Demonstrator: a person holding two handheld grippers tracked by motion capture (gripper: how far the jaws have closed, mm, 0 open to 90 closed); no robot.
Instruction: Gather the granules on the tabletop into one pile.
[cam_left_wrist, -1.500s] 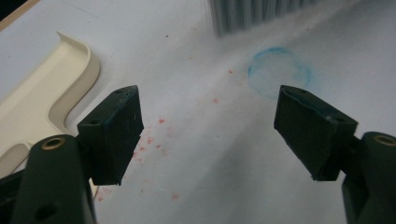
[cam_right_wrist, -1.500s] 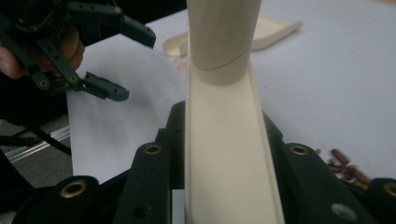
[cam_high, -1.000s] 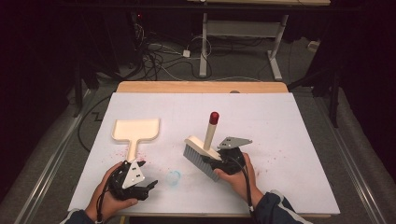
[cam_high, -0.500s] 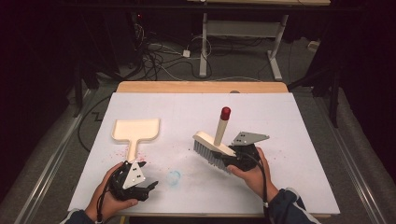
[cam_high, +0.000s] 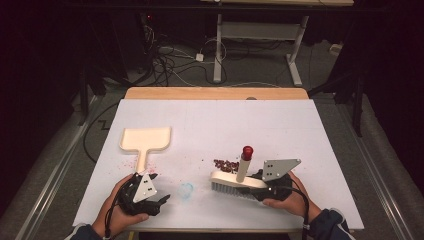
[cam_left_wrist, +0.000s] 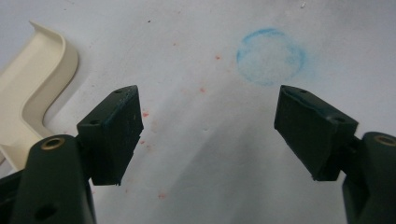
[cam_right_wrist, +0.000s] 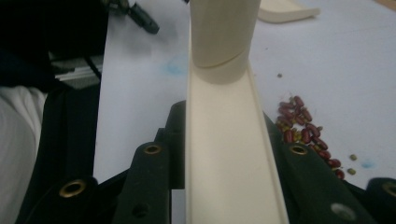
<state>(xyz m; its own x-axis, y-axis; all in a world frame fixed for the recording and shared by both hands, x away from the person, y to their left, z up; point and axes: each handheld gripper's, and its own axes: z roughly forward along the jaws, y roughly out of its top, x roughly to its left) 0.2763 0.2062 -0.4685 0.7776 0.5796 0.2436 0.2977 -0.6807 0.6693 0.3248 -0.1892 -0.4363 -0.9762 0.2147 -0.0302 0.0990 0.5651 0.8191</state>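
A: Where is the brush?

B: The brush (cam_high: 235, 183) sits low on the white table (cam_high: 310, 140), on the person's right side, bristles down toward the surface and its red-tipped handle (cam_high: 244, 162) standing up. The right gripper (cam_high: 262, 187) has it by the end of its cream back. In the right gripper view the jaws are closed against both long sides of that back (cam_right_wrist: 229, 158), with the handle rising at the far end.

A: And what lies next to it?

B: A small heap of dark red beans (cam_high: 226, 164) lies just behind the brush, close to the handle. The right gripper view shows the beans (cam_right_wrist: 303, 130) beside the brush, with a few paler grains among them.

A: The other hand?

B: The left gripper (cam_high: 159, 202) rests near the table's front edge, held in the person's left hand (cam_high: 112, 210). Its jaws stand wide apart with nothing between them. Ahead of them is a faint blue ring mark (cam_left_wrist: 270, 57) on the table, and scattered red specks (cam_left_wrist: 202, 89).

A: Anything farther out?

B: A cream dustpan (cam_high: 146, 141) lies flat beyond the left gripper, handle pointing toward it. Its curved rim (cam_left_wrist: 32, 84) shows just beside the left jaw.
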